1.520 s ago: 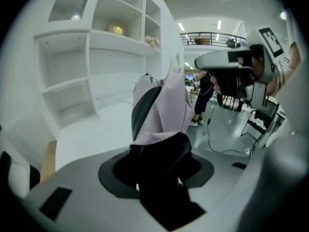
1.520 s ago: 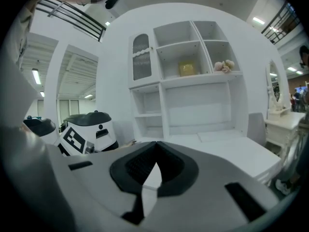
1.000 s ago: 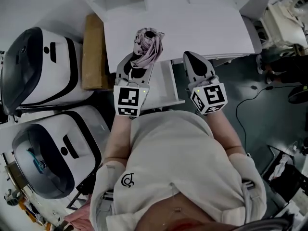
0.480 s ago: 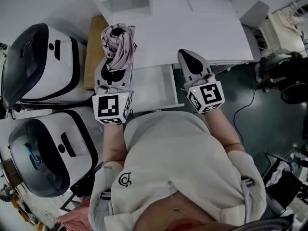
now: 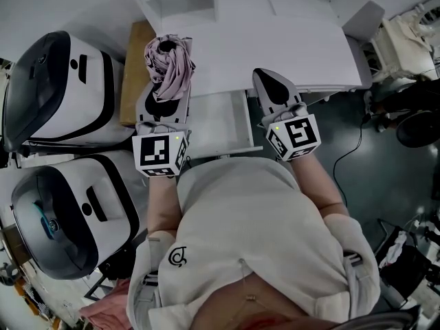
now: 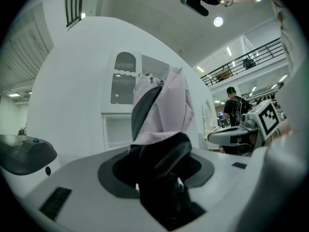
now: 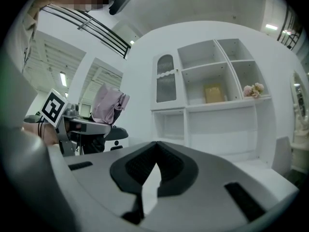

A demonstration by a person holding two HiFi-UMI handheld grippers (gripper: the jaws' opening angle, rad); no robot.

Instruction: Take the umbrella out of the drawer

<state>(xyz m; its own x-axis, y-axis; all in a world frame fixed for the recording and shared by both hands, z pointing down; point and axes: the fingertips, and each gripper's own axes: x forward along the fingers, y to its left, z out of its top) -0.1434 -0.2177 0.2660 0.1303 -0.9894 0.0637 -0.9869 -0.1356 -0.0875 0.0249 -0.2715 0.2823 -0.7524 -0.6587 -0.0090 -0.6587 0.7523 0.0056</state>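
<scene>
A folded pink umbrella [image 5: 168, 60] with a dark strap stands out of my left gripper [image 5: 165, 86], which is shut on its lower end. In the left gripper view the umbrella [image 6: 161, 110] rises from between the dark pads of the left gripper [image 6: 159, 178]. It hangs over the left edge of the white desk [image 5: 289, 40], to the left of the open white drawer [image 5: 220, 126]. My right gripper [image 5: 272, 82] is shut and holds nothing, just right of the drawer. From the right gripper view the right gripper [image 7: 152, 166] is level, with the umbrella [image 7: 108, 103] off to its left.
Two white-and-black machines [image 5: 62, 88] [image 5: 69, 212] stand at the left, with a brown box [image 5: 136, 74] beside the desk. A white shelf unit [image 7: 217, 95] holds a yellow box and flowers. Cables [image 5: 357, 136] lie on the dark floor at the right.
My left gripper has carried the umbrella left and upward, off the drawer toward the desk's left edge. My right gripper rose a little. Both have kept still over the last half second.
</scene>
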